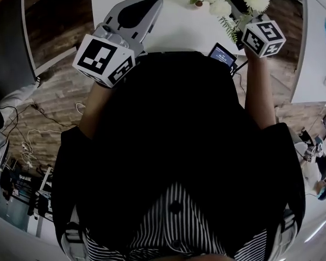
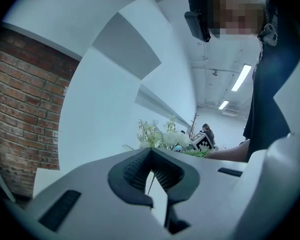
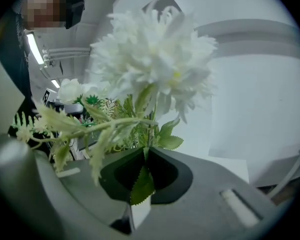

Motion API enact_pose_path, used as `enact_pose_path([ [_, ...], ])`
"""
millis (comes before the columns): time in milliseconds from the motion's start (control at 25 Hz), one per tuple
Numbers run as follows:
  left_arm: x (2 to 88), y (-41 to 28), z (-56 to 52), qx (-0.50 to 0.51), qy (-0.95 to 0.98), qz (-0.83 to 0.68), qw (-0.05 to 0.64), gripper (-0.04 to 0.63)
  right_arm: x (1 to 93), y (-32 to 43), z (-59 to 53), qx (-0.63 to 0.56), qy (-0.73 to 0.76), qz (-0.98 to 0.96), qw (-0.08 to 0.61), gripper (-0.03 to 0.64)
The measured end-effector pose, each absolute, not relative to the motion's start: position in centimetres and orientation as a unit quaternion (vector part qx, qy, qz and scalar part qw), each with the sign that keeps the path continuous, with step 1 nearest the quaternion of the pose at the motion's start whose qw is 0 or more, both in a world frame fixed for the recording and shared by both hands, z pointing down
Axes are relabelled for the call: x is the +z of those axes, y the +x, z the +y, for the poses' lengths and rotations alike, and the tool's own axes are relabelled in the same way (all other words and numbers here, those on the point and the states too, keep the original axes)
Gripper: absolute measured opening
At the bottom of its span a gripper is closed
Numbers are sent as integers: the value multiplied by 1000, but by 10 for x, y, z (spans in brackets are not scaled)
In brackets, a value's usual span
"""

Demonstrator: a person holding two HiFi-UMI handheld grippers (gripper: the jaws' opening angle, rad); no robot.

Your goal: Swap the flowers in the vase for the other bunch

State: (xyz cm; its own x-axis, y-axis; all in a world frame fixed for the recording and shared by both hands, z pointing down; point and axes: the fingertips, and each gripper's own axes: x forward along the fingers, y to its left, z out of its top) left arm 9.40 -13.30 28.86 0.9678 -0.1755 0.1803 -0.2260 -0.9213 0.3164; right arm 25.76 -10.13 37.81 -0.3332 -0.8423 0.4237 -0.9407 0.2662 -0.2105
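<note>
Seen from above, a person stands at a white worktop [image 1: 176, 34]. The right tool [image 3: 146, 153] has its jaws clamped on the green stems of a bunch of white flowers [image 3: 155, 54], with a serrated leaf caught between the pads. The bunch is upright above the worktop's far right side. The left tool [image 2: 151, 155], jaws together, points over the worktop, left of the bunch. A small lit screen [image 1: 223, 55] sits at the near edge.
</note>
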Motion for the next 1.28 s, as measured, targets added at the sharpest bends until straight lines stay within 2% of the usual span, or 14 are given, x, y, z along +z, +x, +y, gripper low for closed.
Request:
enact_pose_path([
  [400,283,88,-121,54,979,-102,166,5,335,228,-92,195,543,-810,104,14],
  [960,270,53,-104,69,962,-197,175,5,309,162,-113,189,420,-883,89,14],
  [1280,279,-45,-115,51,941,-273,191,5,320,66,-140,228,352,-902,104,14],
])
